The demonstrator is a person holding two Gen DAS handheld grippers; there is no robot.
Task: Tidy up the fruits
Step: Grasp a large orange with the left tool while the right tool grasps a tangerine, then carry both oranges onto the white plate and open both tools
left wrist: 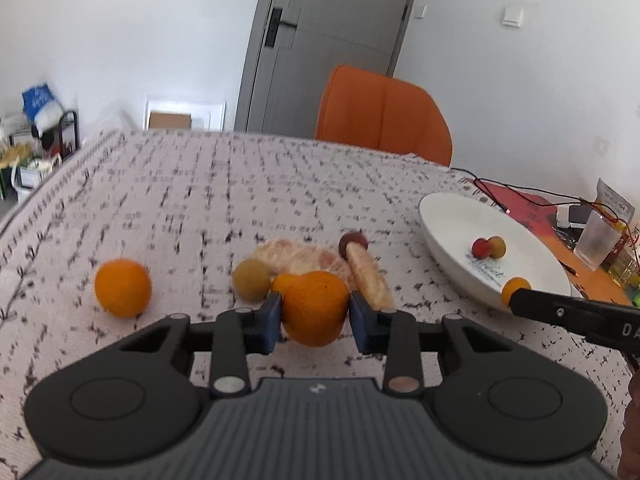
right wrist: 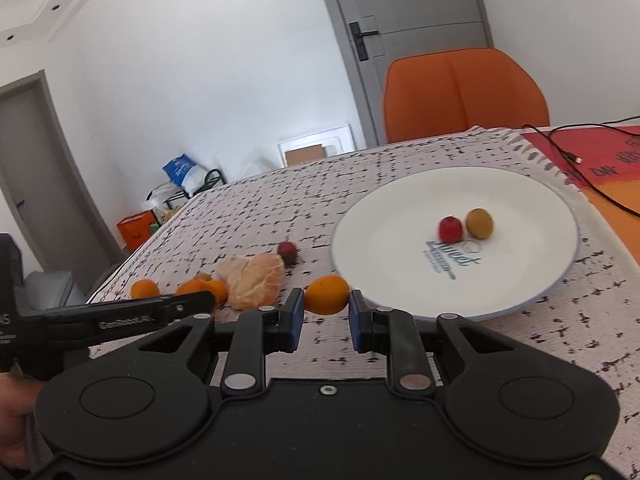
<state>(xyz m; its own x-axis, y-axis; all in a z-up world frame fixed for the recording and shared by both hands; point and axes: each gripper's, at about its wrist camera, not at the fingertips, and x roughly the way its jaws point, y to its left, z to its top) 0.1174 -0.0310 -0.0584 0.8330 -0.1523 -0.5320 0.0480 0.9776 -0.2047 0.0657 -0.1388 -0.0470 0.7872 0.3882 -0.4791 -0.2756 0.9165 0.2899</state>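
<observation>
Speckled tablecloth (left wrist: 168,200) covers the table, orange chair (left wrist: 384,114) behind. Left gripper (left wrist: 316,316) clamps a large orange (left wrist: 316,308). Right gripper (right wrist: 323,312) grasps a small orange (right wrist: 327,294) just beside the white plate (right wrist: 400,280), which holds a red fruit (right wrist: 451,229) and a brownish one (right wrist: 479,223). Peeled citrus (right wrist: 256,280) lies nearby on the cloth.

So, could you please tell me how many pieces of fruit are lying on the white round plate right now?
2: a small red fruit and a yellowish-brown one, side by side near the middle of the white round plate.
</observation>
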